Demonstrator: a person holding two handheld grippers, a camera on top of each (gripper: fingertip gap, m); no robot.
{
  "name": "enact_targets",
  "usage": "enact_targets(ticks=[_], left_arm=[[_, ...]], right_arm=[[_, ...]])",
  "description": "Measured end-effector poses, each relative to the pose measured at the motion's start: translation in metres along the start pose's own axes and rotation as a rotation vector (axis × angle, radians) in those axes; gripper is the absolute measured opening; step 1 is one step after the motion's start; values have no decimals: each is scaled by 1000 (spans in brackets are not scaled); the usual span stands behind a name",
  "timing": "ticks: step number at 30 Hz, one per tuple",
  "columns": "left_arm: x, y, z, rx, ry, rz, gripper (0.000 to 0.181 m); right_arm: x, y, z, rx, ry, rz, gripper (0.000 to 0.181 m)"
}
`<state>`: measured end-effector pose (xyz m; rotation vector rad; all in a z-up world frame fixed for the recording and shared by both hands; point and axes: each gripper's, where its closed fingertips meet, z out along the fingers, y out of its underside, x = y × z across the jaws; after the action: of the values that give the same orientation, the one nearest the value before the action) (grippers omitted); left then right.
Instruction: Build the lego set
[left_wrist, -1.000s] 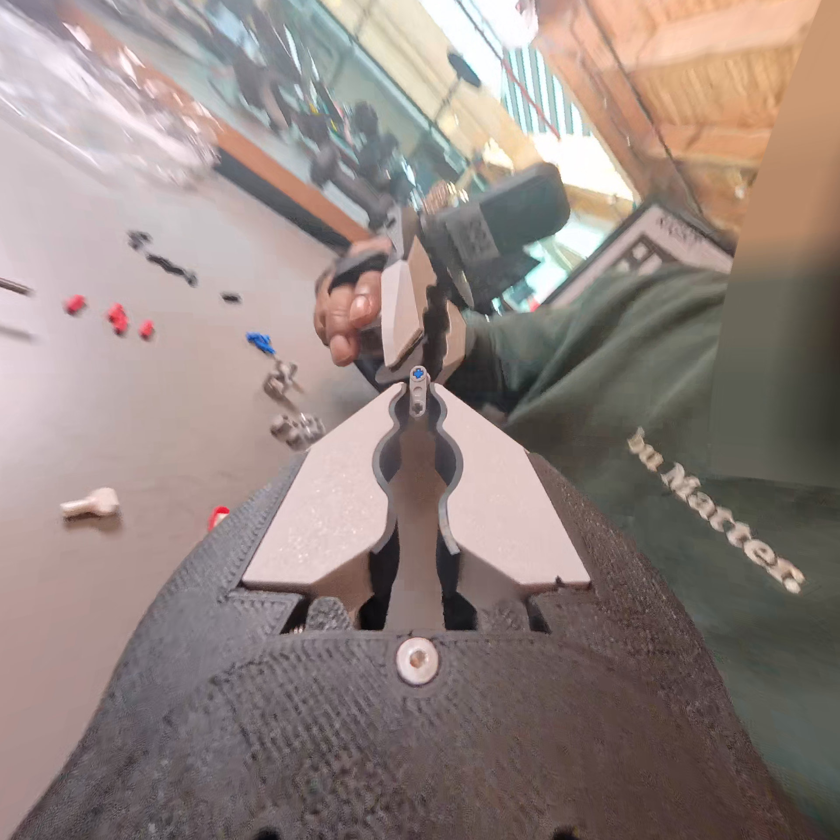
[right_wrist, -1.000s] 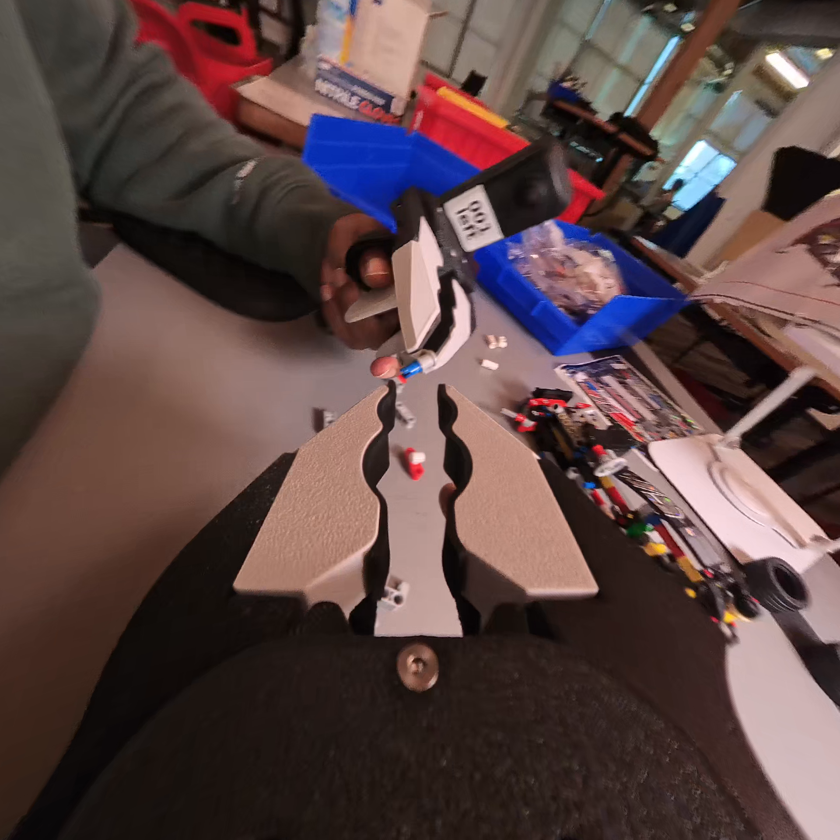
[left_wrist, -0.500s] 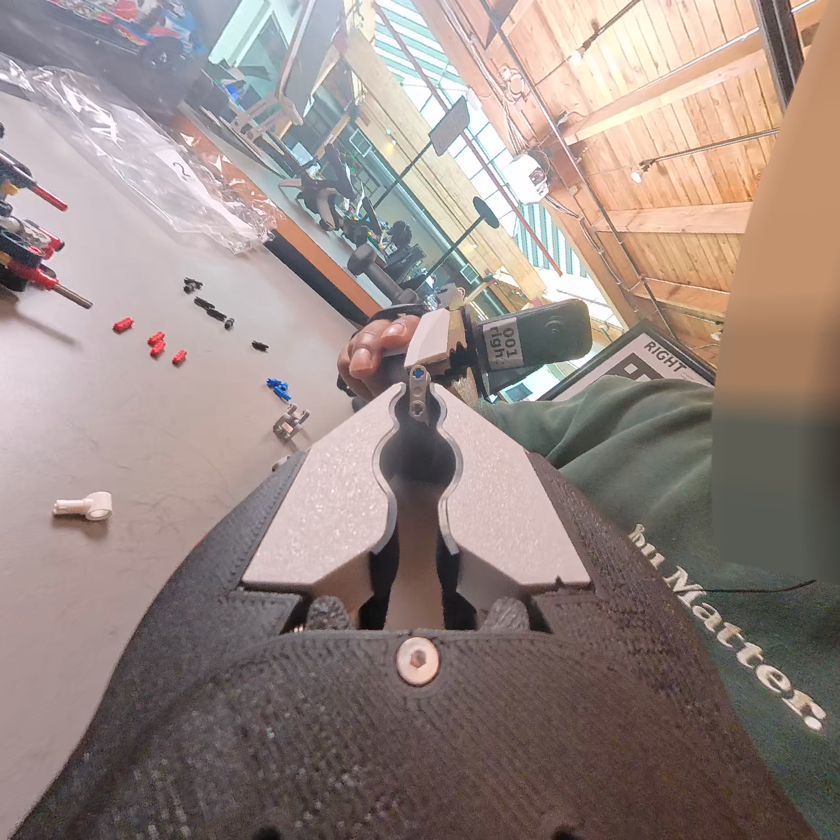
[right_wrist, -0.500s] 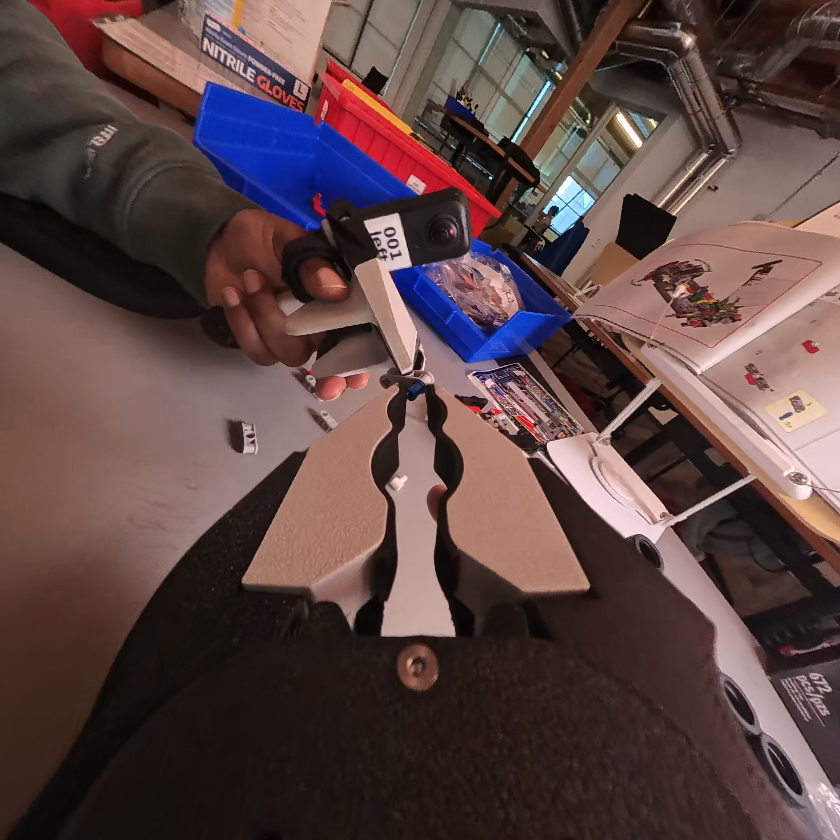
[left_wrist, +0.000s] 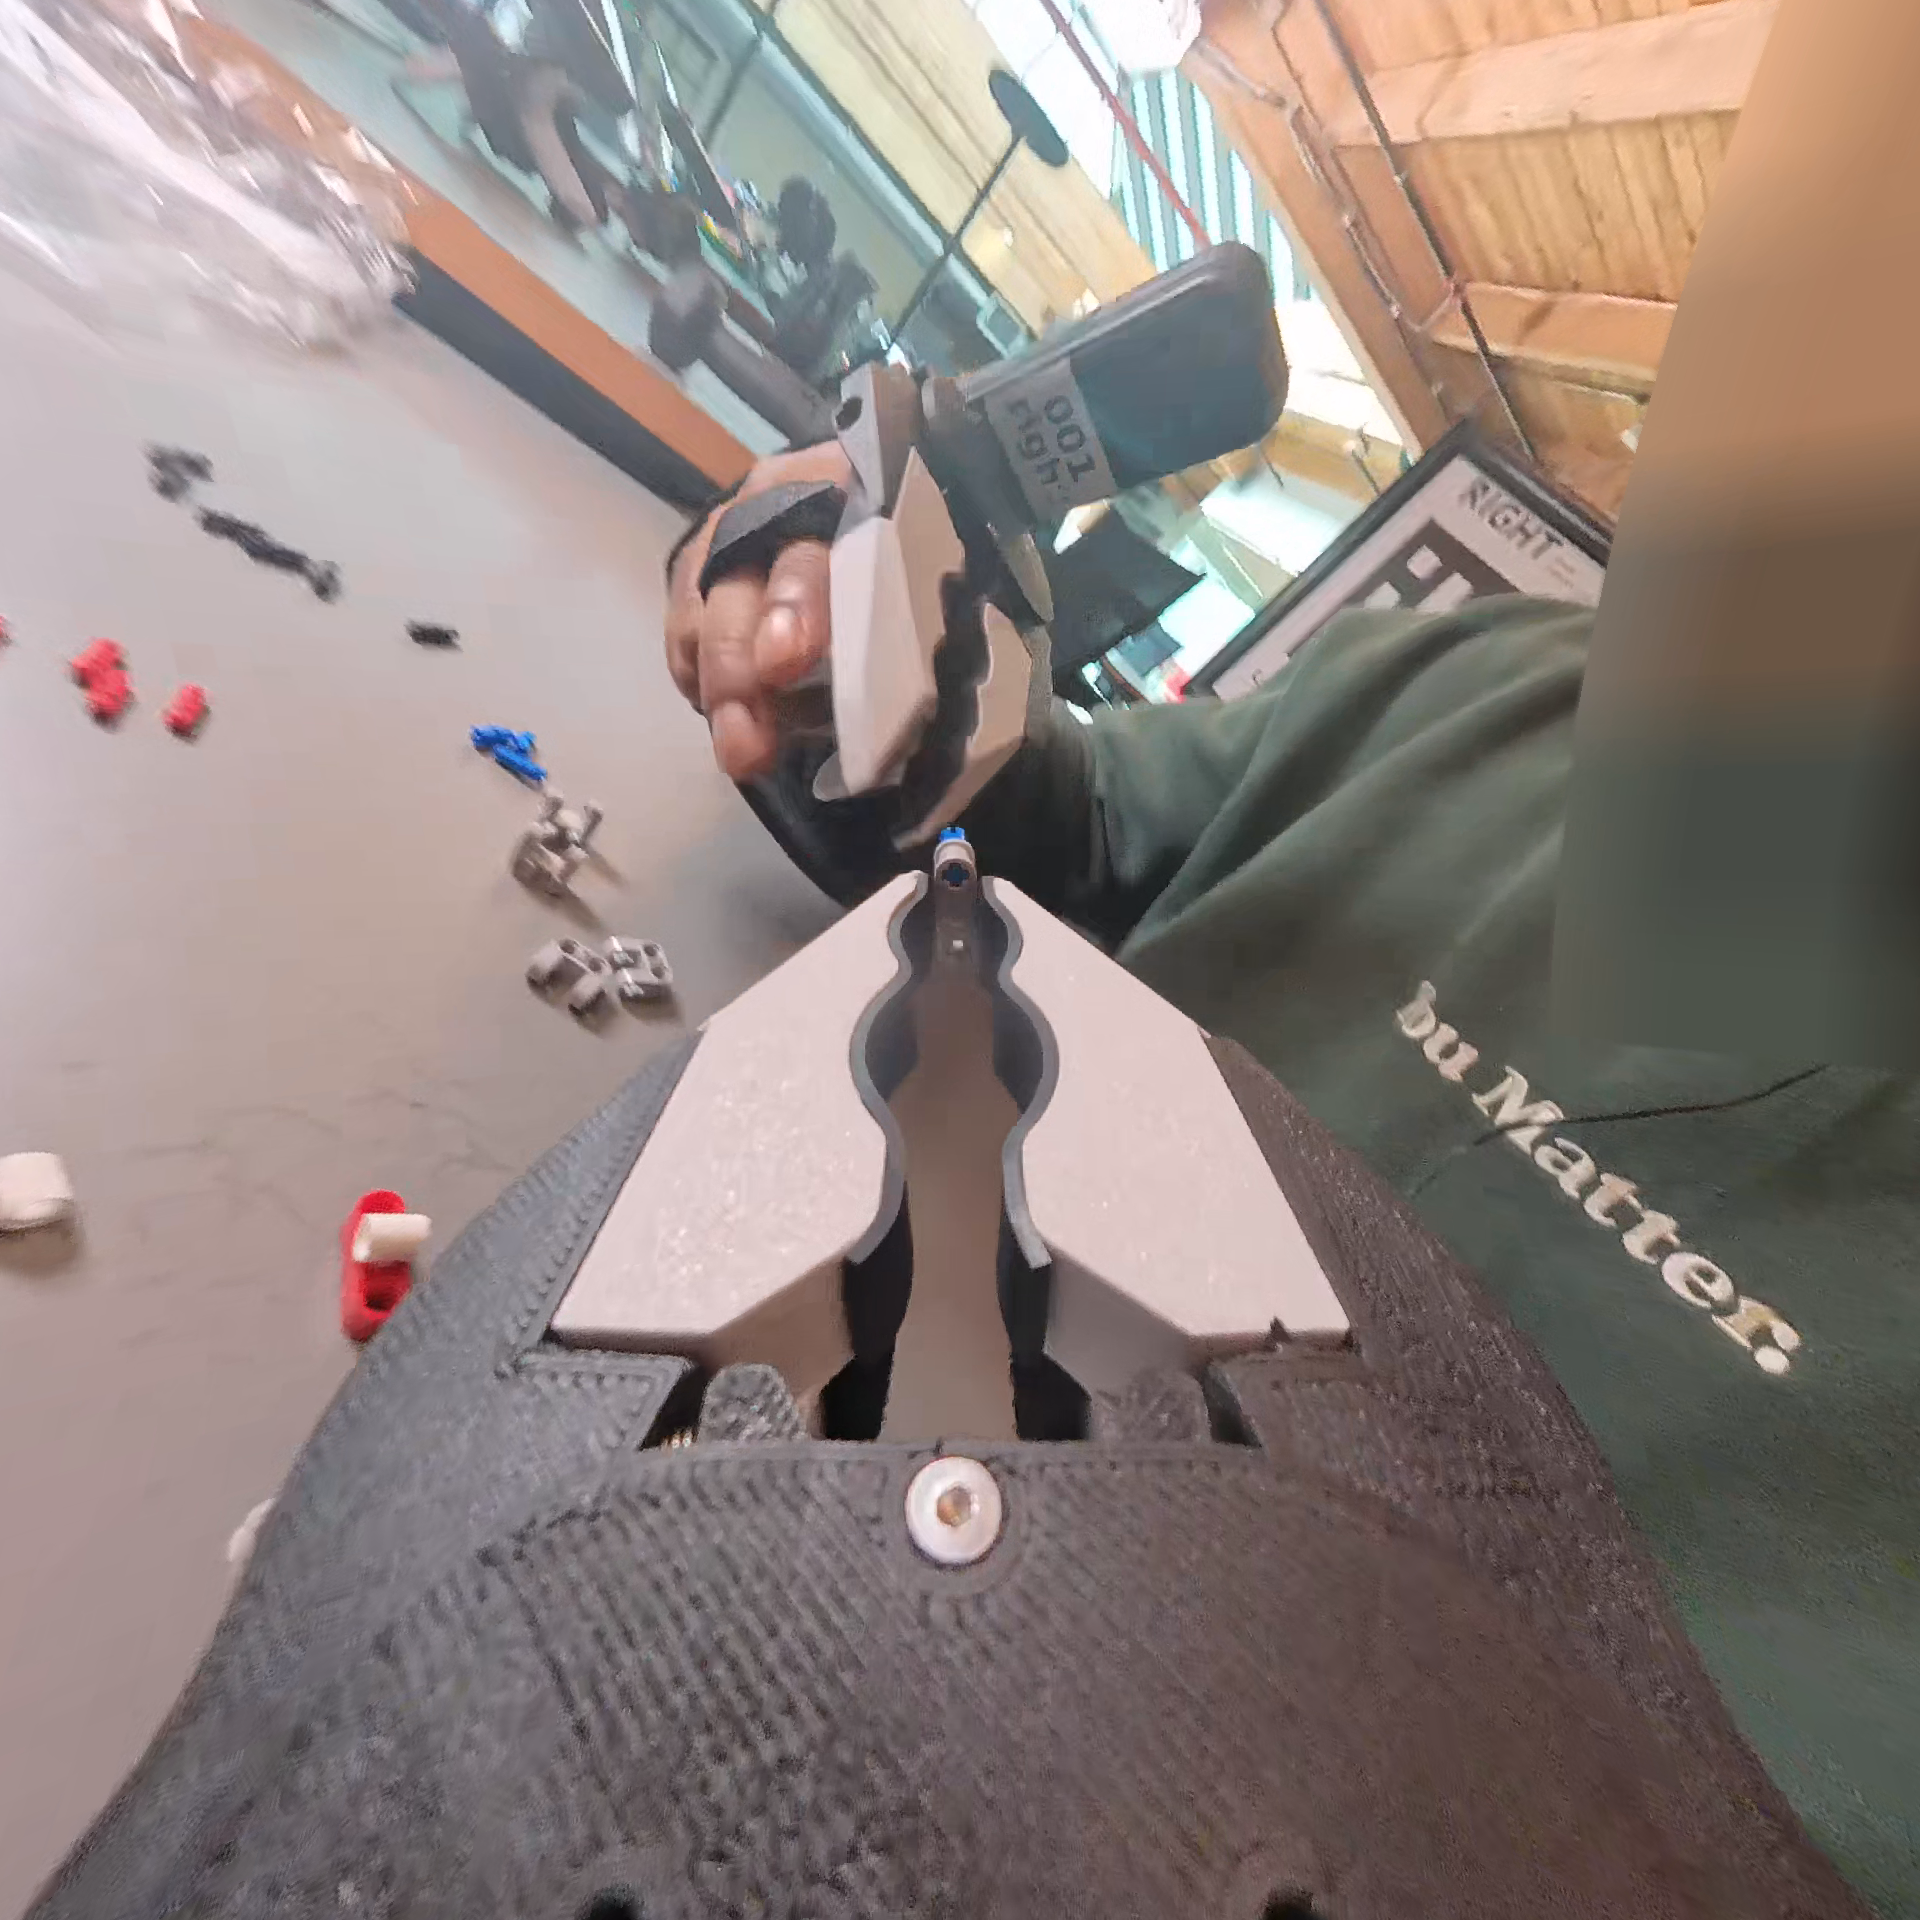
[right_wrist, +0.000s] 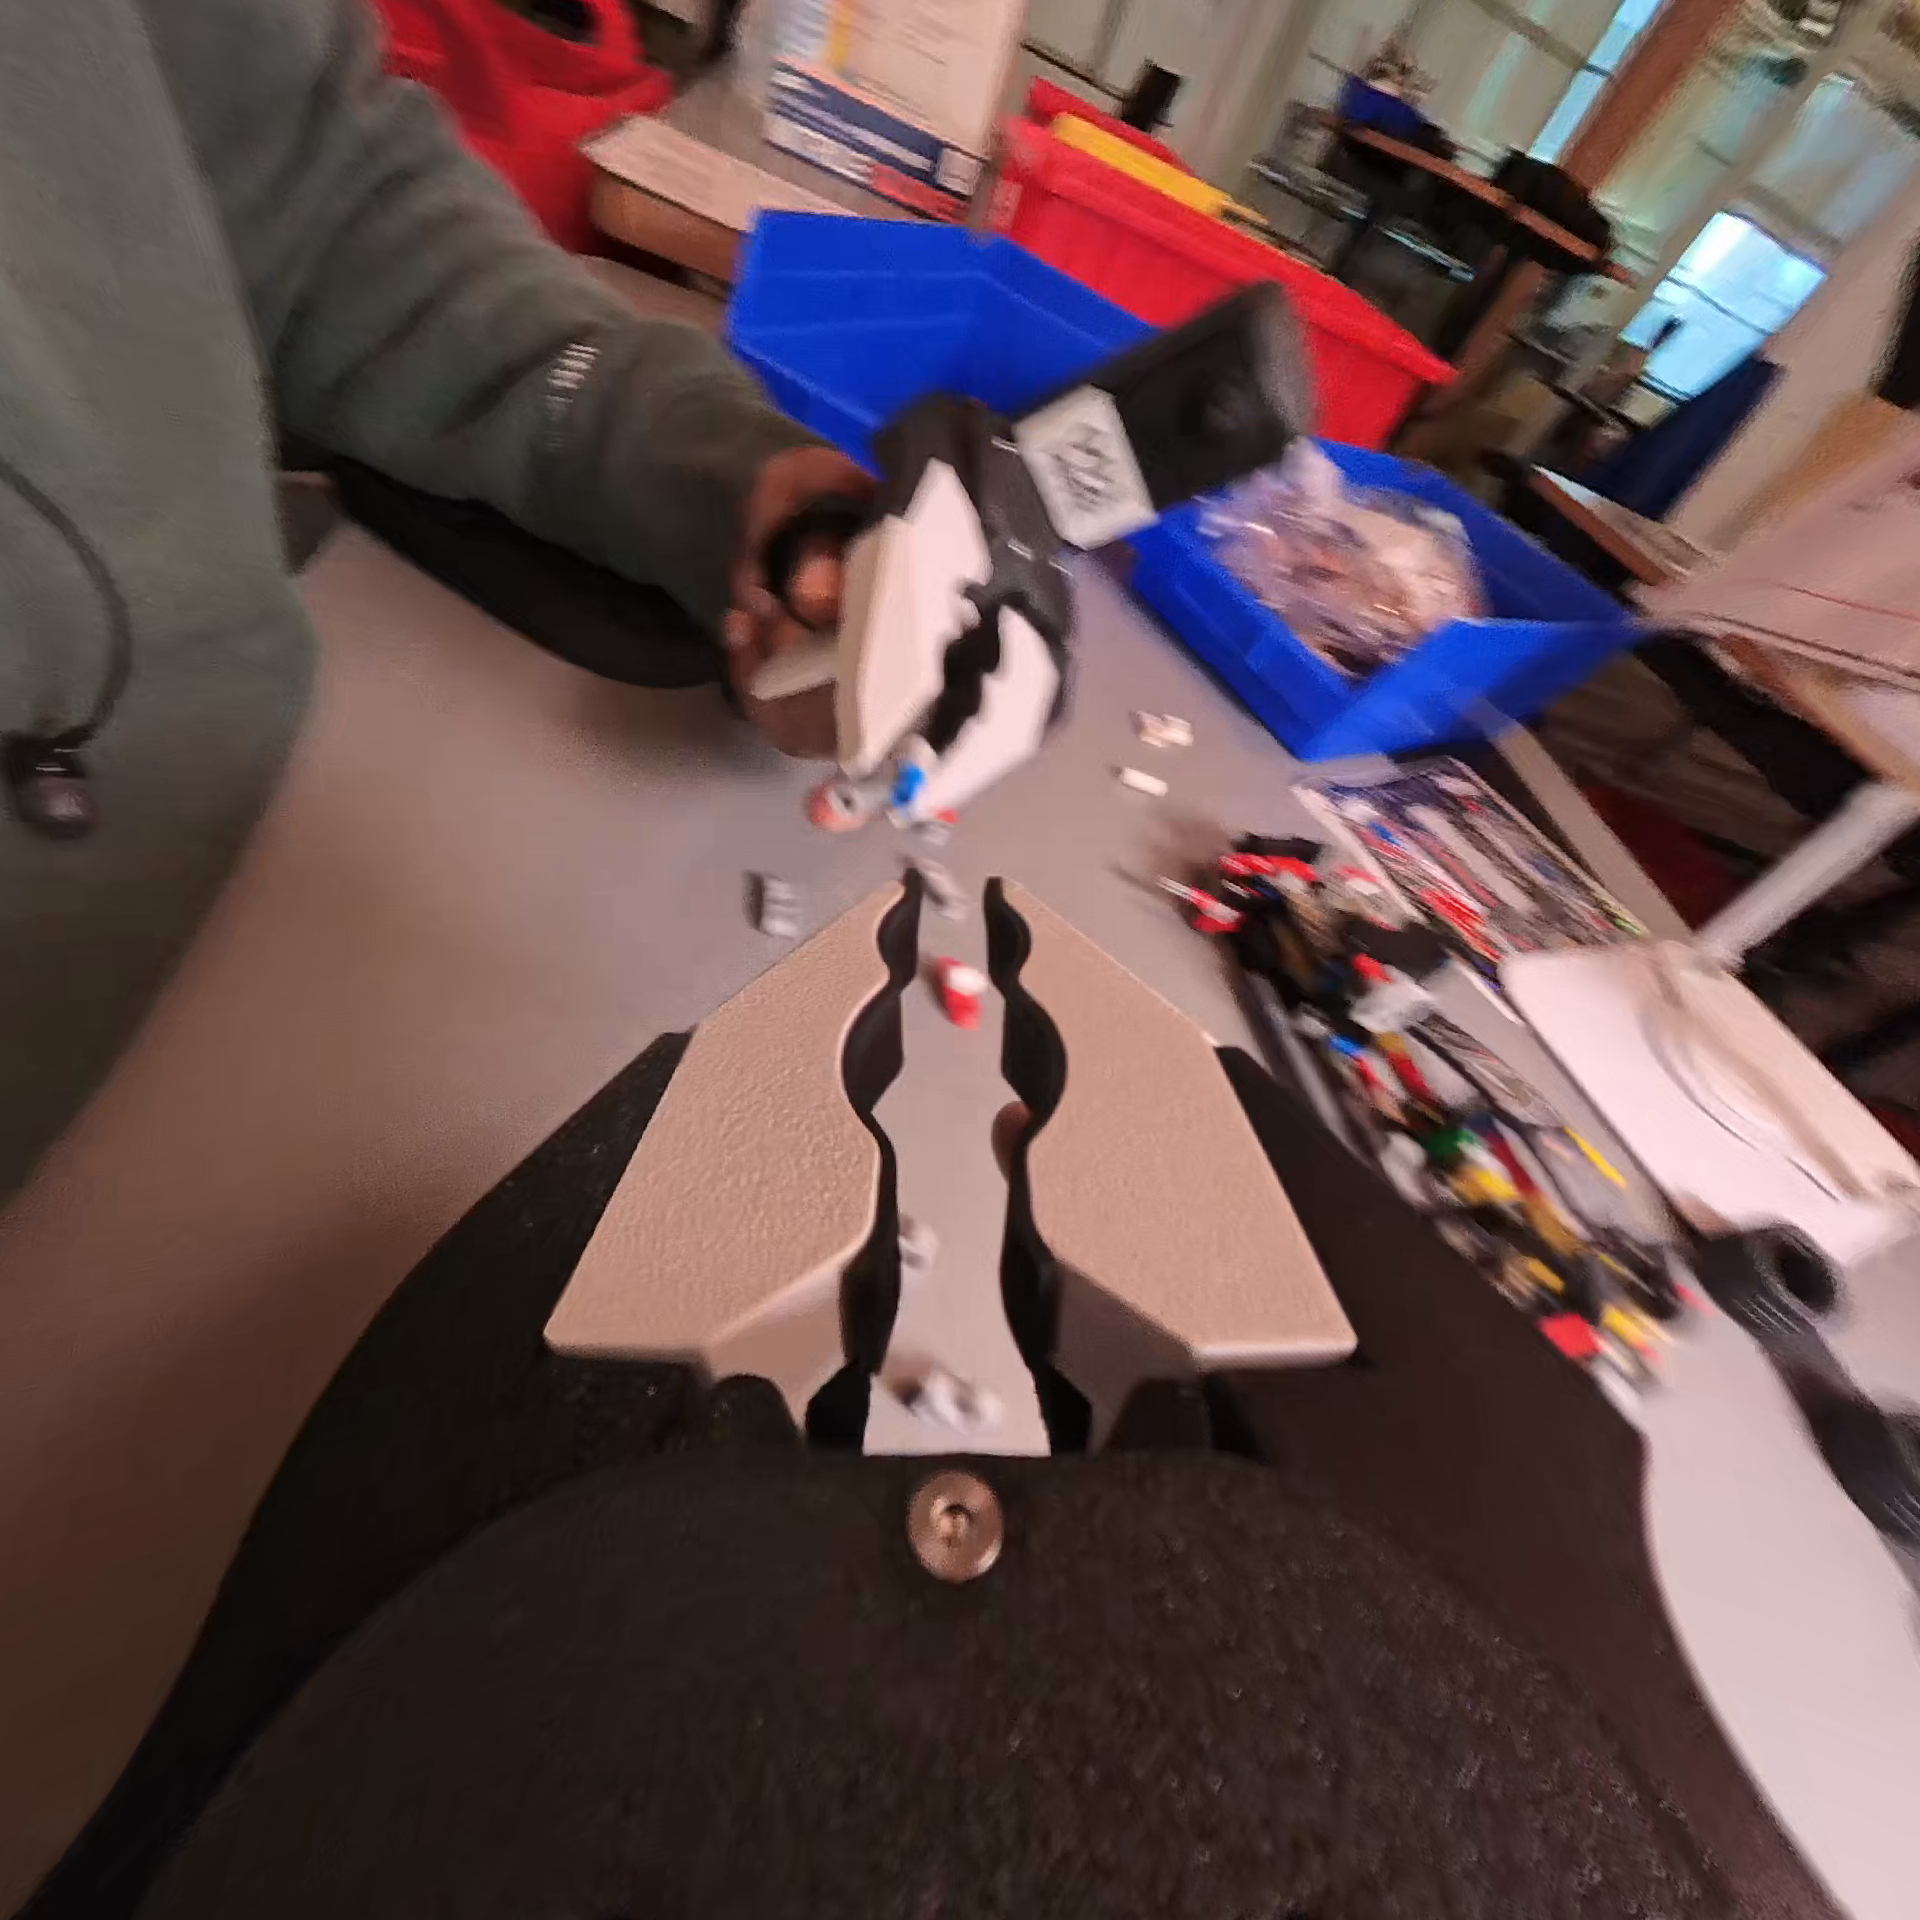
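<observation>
My left gripper (left_wrist: 954, 883) is shut on a small grey lego piece (left_wrist: 954, 868) with a blue pin (left_wrist: 948, 834) at its end, held above the grey table (left_wrist: 208, 987). My right gripper (right_wrist: 951, 883) is open and empty, with a clear gap between its fingers. In the left wrist view the right gripper (left_wrist: 878, 810) hangs just beyond the held piece, apart from it. In the blurred right wrist view the left gripper (right_wrist: 899, 795) shows ahead with the grey piece (right_wrist: 862, 800) at its tips.
Loose parts lie on the table: a red piece with a white pin (left_wrist: 374, 1262), grey connectors (left_wrist: 597, 971), blue pins (left_wrist: 506, 748), red pins (left_wrist: 104, 670), black pins (left_wrist: 260, 540). To the right are a part-built model (right_wrist: 1403, 1091), a blue bin (right_wrist: 1382, 644) and a white stand base (right_wrist: 1714, 1091). Less than 4 cm separates the two grippers' tips.
Half a second ago the right gripper's tips were at the piece held in the left gripper. Now the two grippers have drawn apart, the right one is wider open, and both views tilt down towards the table.
</observation>
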<state>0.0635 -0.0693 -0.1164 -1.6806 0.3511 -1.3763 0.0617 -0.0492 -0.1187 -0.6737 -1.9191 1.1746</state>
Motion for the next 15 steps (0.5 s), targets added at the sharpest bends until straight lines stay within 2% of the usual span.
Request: enact_targets(ticks=[1,4,6,8,10,12,15], left_arm=[[-4,-10,-6,52,-34,20,5],[-14,-43,-33,230,-111,44,5],[-16,-62,-52,337,-148,65,5],[-19,-74,-69,401,-190,94,5],[-21,-80,-79,436,-207,95,5],[-23,-82,-82,451,-208,82,5],[-26,-76,-76,430,-213,71,4]], right_arm=[[20,4,-14,-16,67,21,15],[79,34,-66,-116,306,116,15],[96,64,-96,-231,383,158,12],[84,97,-112,-374,319,233,10],[56,123,-116,-486,184,343,11],[32,139,-112,-567,73,396,12],[19,147,-99,-631,5,375,12]])
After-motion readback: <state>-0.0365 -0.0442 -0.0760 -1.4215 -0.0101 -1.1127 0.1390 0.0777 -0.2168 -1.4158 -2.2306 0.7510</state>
